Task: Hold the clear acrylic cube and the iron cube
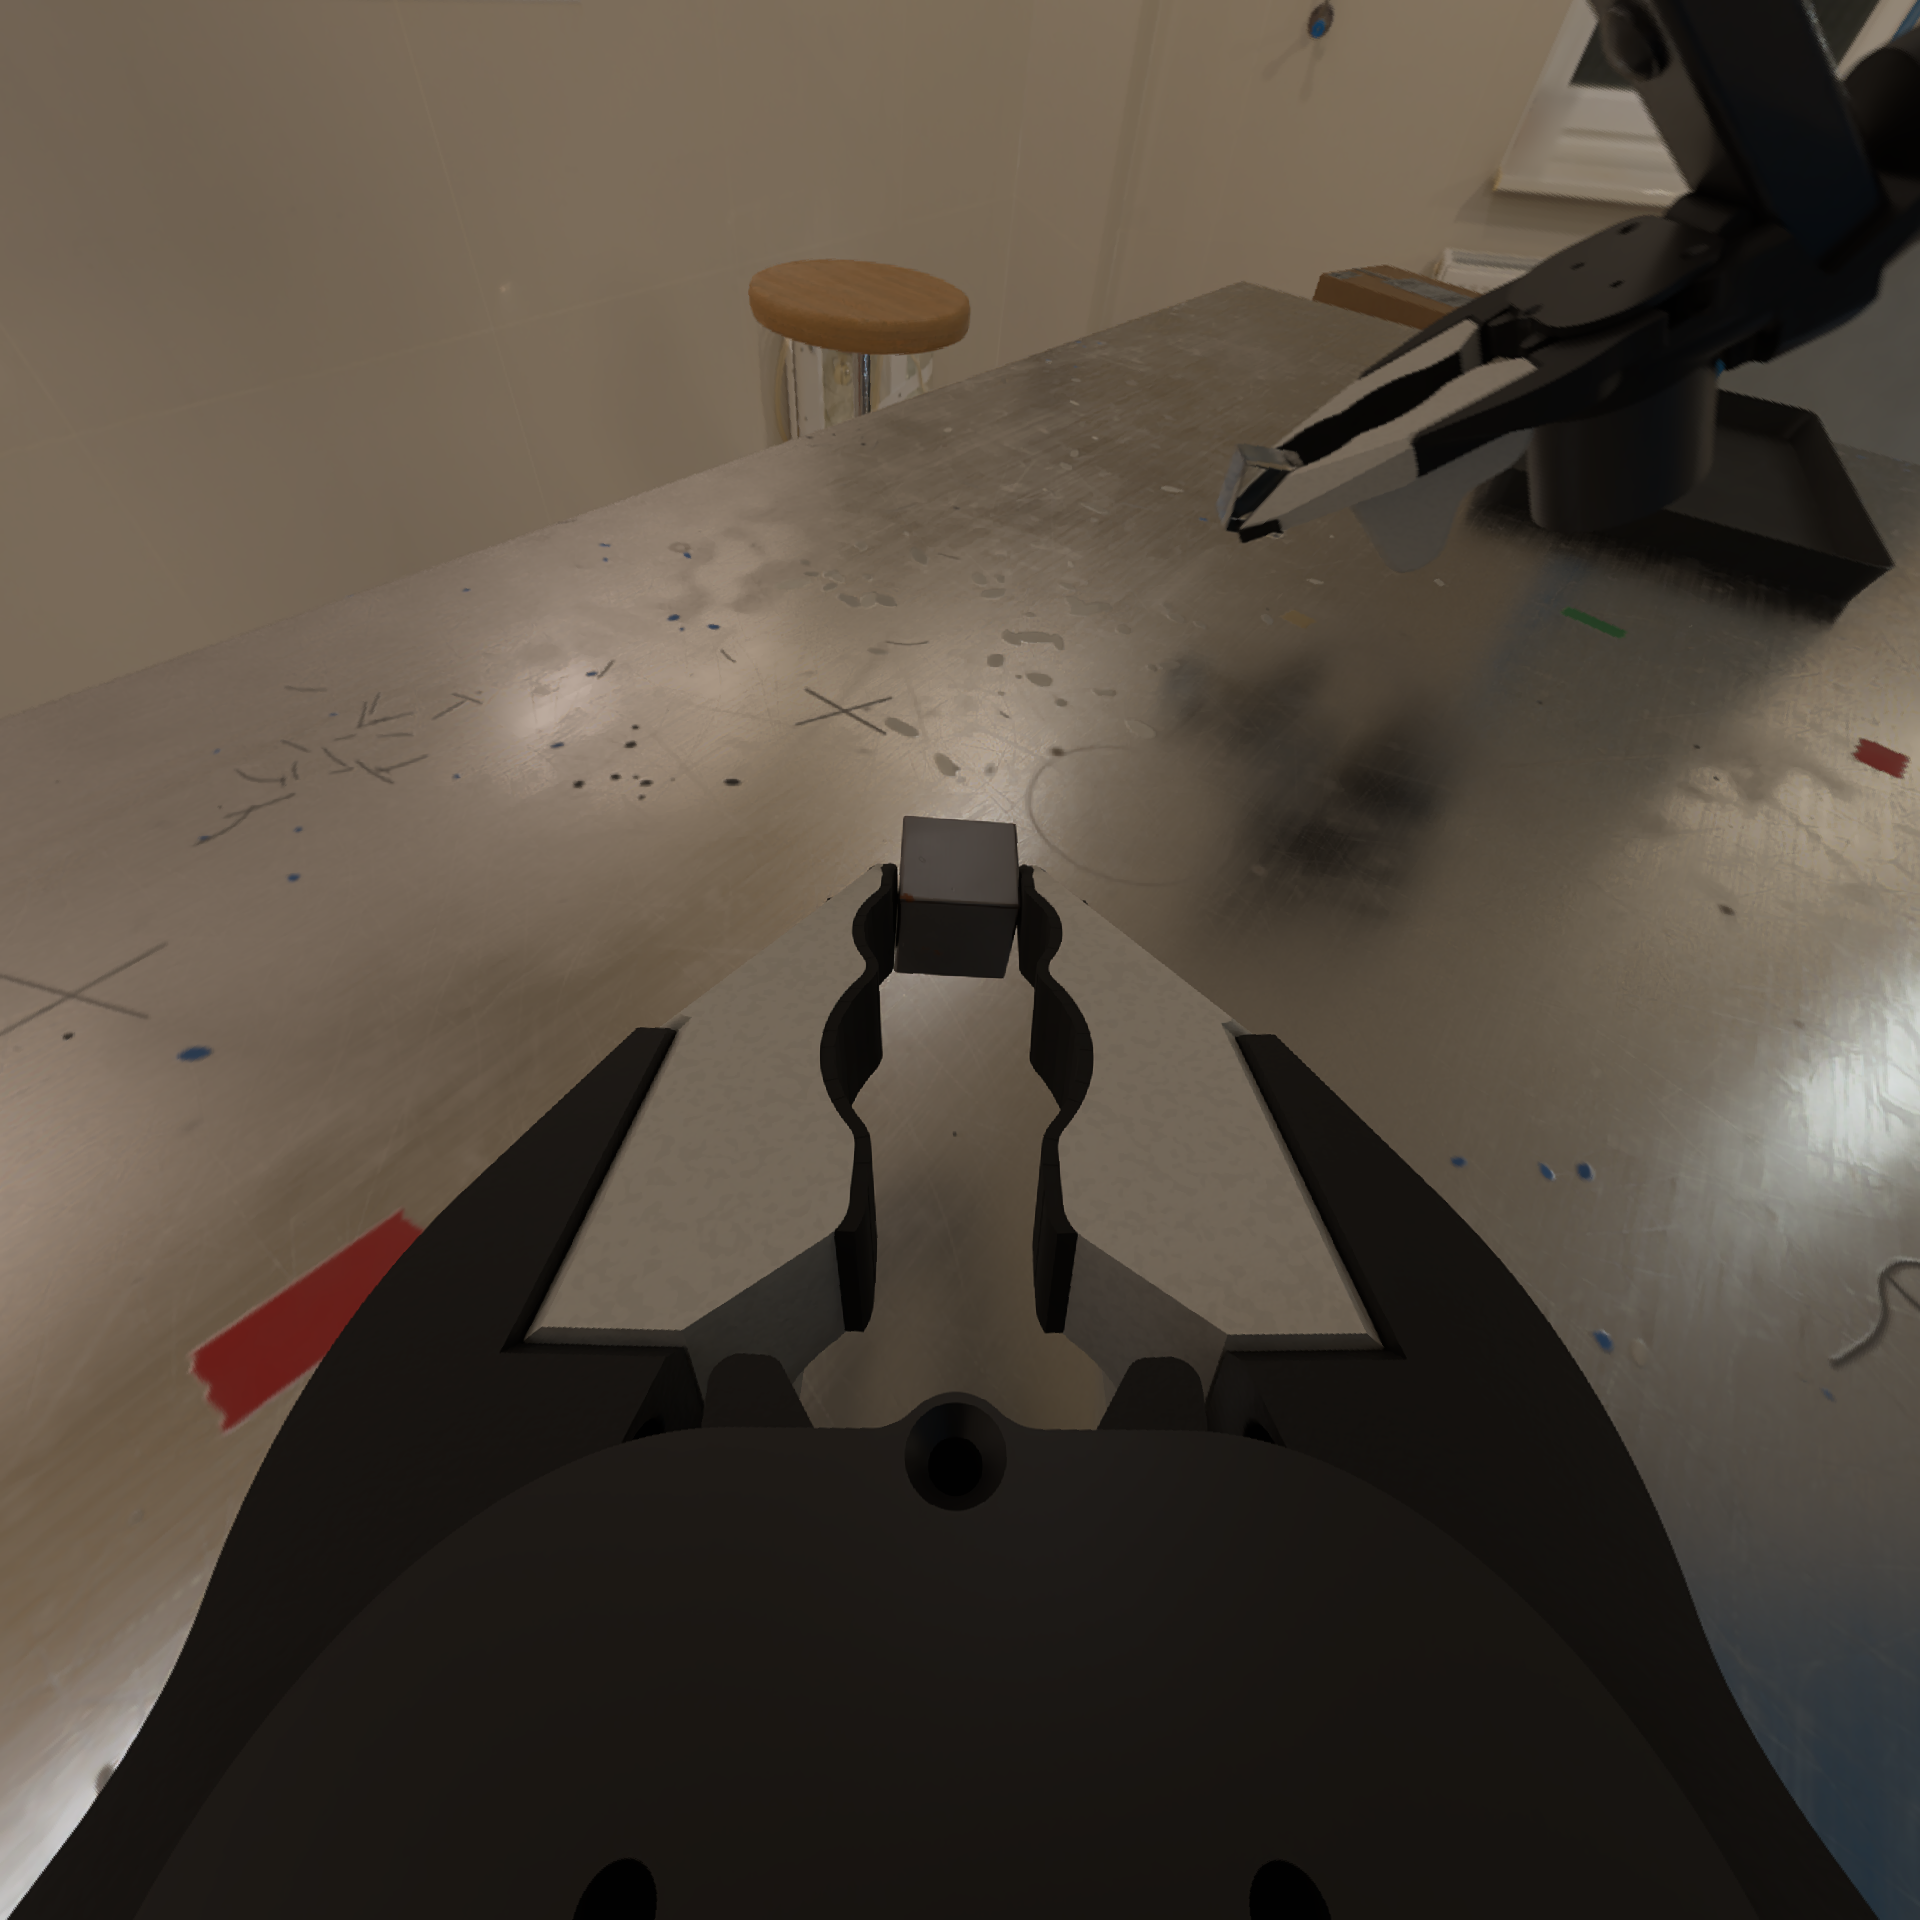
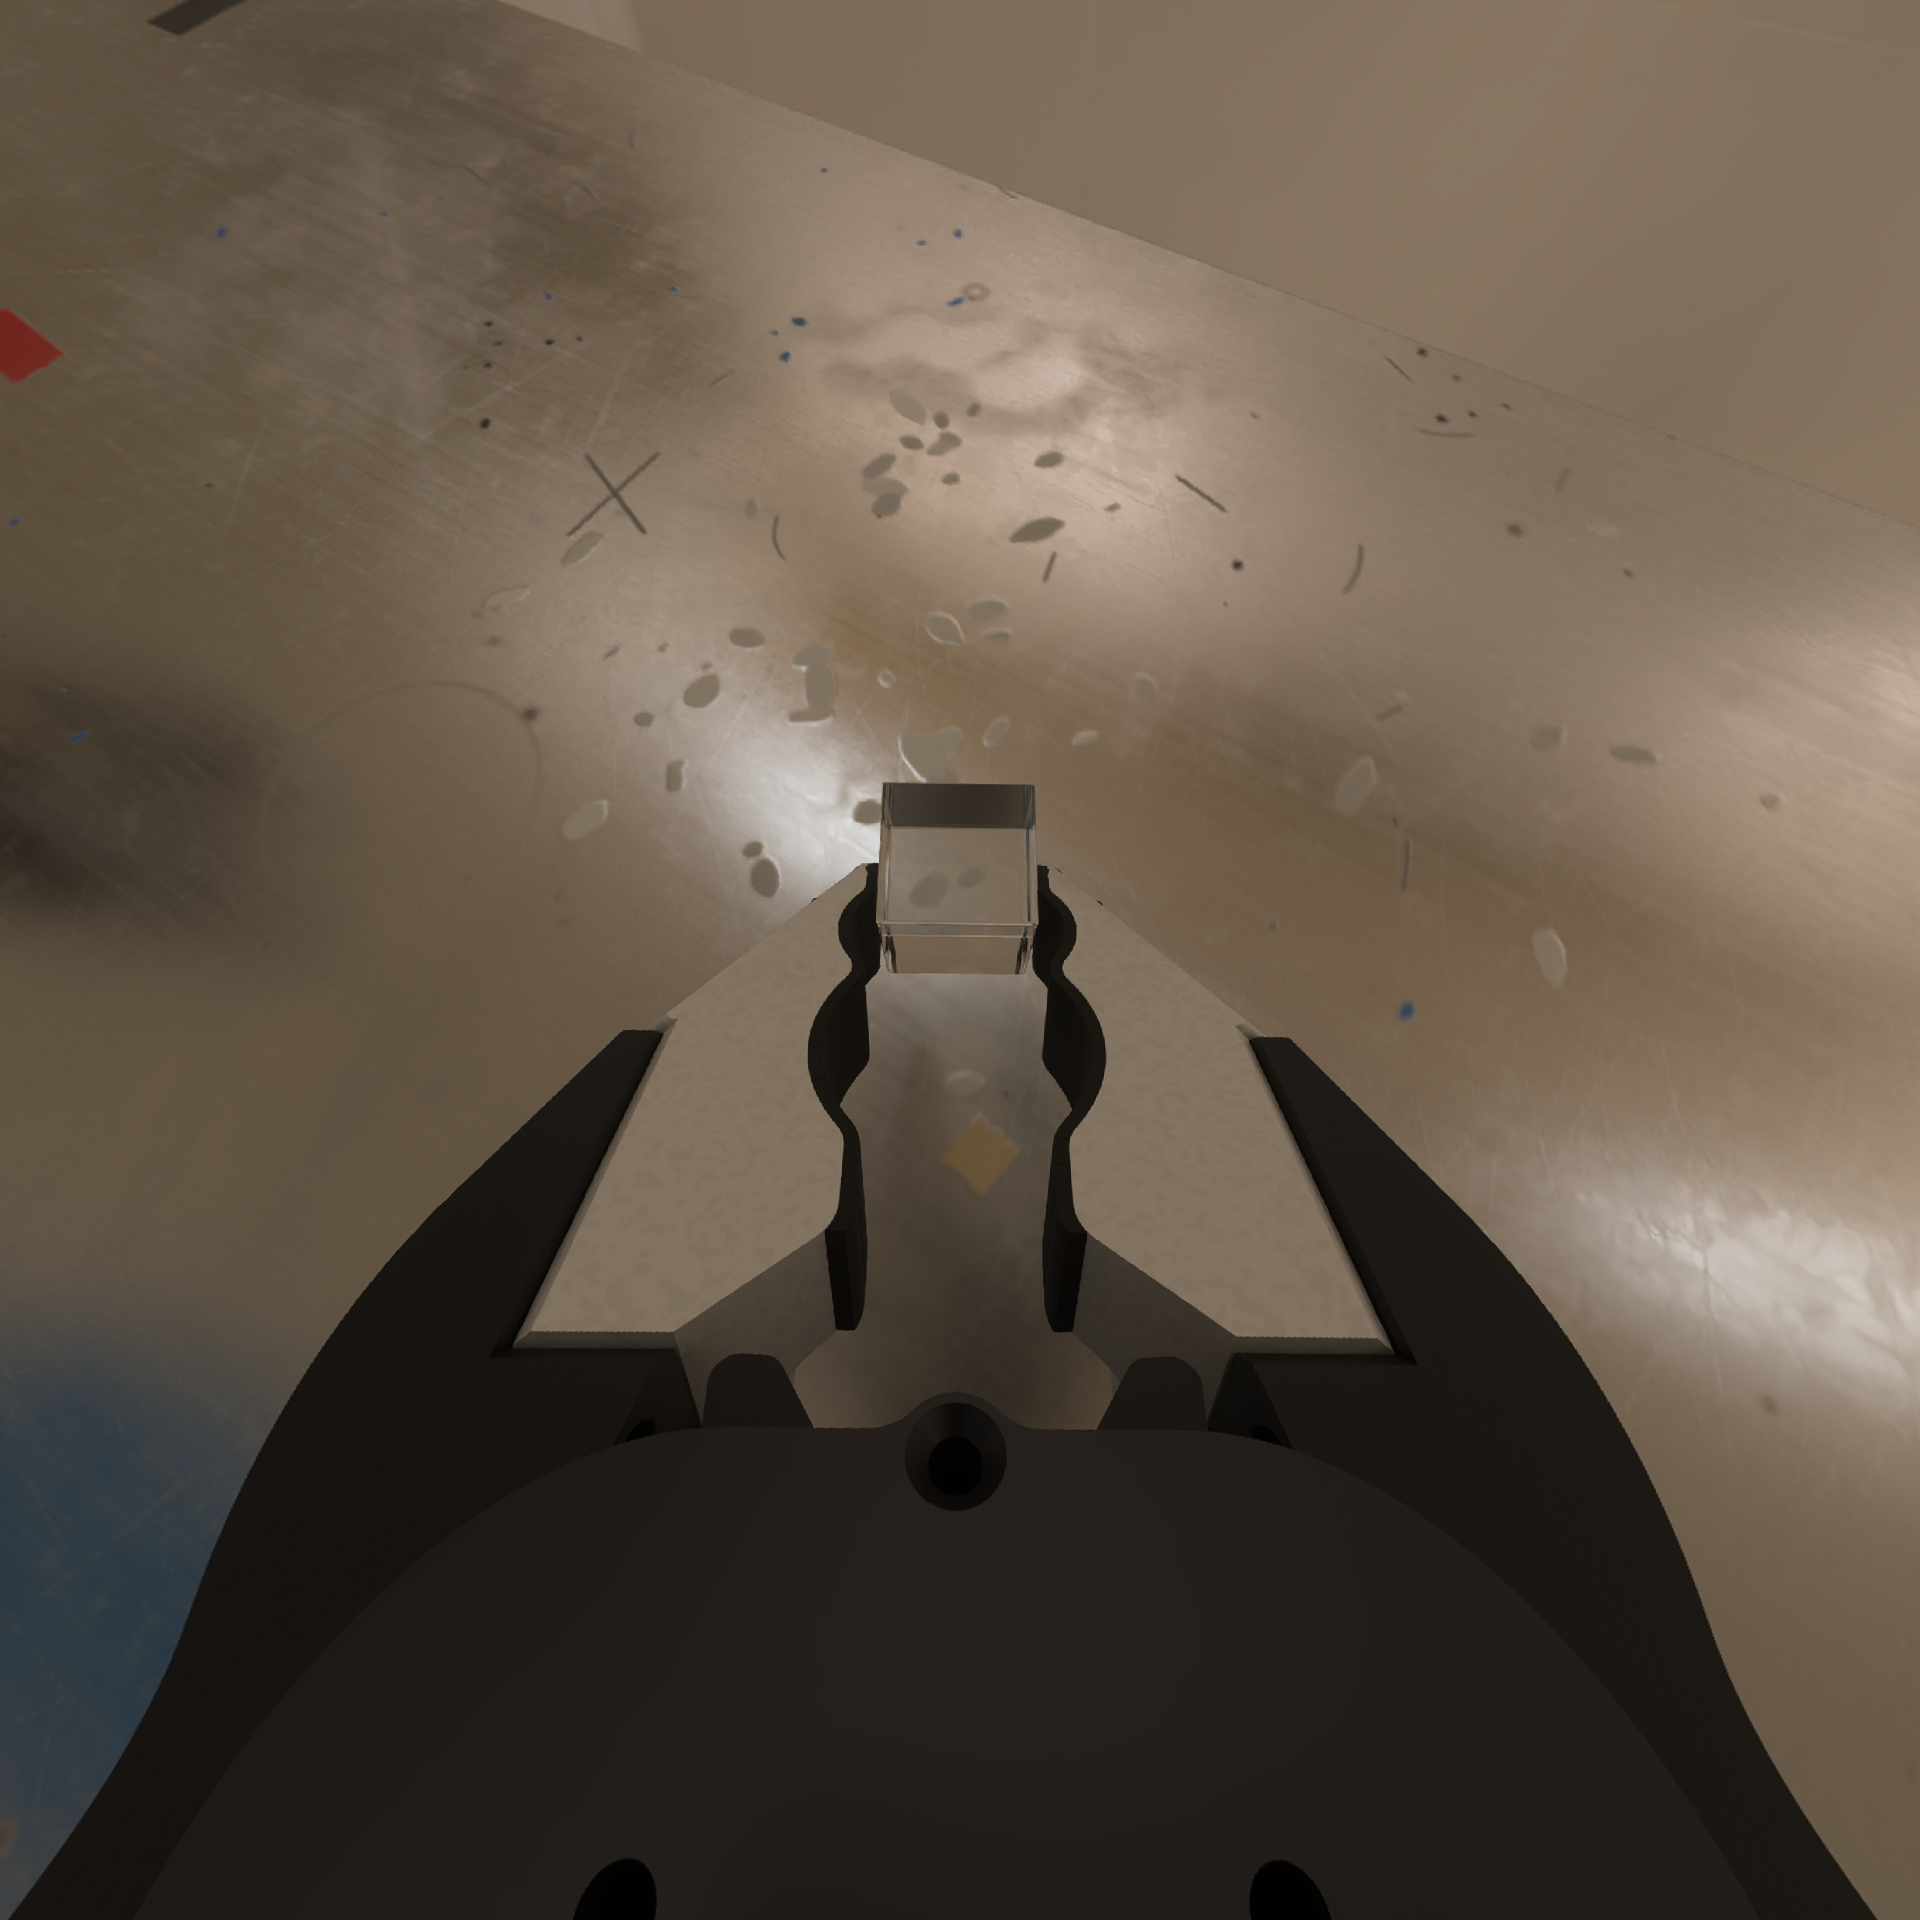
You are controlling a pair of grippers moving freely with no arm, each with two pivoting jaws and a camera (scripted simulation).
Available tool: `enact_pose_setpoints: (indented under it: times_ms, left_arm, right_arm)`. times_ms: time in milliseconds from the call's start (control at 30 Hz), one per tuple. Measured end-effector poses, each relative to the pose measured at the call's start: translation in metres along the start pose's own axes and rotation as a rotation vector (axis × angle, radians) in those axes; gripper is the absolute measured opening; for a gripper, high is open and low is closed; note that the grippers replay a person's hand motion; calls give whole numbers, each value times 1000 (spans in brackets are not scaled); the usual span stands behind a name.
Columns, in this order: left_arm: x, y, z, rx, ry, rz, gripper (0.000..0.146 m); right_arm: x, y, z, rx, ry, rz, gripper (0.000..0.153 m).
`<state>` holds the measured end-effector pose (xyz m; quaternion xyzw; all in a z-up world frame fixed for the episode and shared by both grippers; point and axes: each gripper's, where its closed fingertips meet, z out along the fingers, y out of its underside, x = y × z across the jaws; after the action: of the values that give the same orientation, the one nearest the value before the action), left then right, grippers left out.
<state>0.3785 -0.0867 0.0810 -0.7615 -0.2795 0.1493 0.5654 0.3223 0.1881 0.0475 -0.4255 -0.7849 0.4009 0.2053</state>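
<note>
My left gripper (image 1: pixel 956 902) is shut on the dark grey iron cube (image 1: pixel 956 896), pinched between its fingertips above the metal table (image 1: pixel 520 727). My right gripper (image 2: pixel 956 904) is shut on the clear acrylic cube (image 2: pixel 956 883), held at its fingertips above the table (image 2: pixel 1455 935). The right gripper also shows in the left wrist view (image 1: pixel 1262 499) at the upper right, raised over the table with the clear cube (image 1: pixel 1247 483) at its tip.
A round wooden stool (image 1: pixel 859 303) stands beyond the table's far edge. A black tray (image 1: pixel 1787 520) with a dark cylinder on it (image 1: pixel 1621 457) sits at the far right. Red tape strips (image 1: pixel 301 1320) (image 1: pixel 1881 756) lie on the scratched tabletop.
</note>
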Motion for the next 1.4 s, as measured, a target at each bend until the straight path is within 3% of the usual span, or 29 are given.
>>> enact_pose_setpoints:
  times_ms: [100, 333, 733, 1033, 1400]
  left_arm:
    - [-4, -3, 4, 10, -2, 21, 23]
    - [-13, -10, 16, 31, 4, 43, 23]
    - [-23, -10, 43, -5, 70, 50, 23]
    - [-24, -16, 40, 39, 122, -25, 23]
    - [-21, -10, 41, 1, 110, 9, 23]
  right_arm:
    - [7, -6, 12, -29, -38, -24, 28]
    - [42, 5, 14, -85, 69, -20, 28]
    - [66, 42, -20, -123, 196, 63, 28]
    - [56, 61, -58, -111, 238, 132, 28]
    - [28, 67, -60, -72, 196, 153, 28]
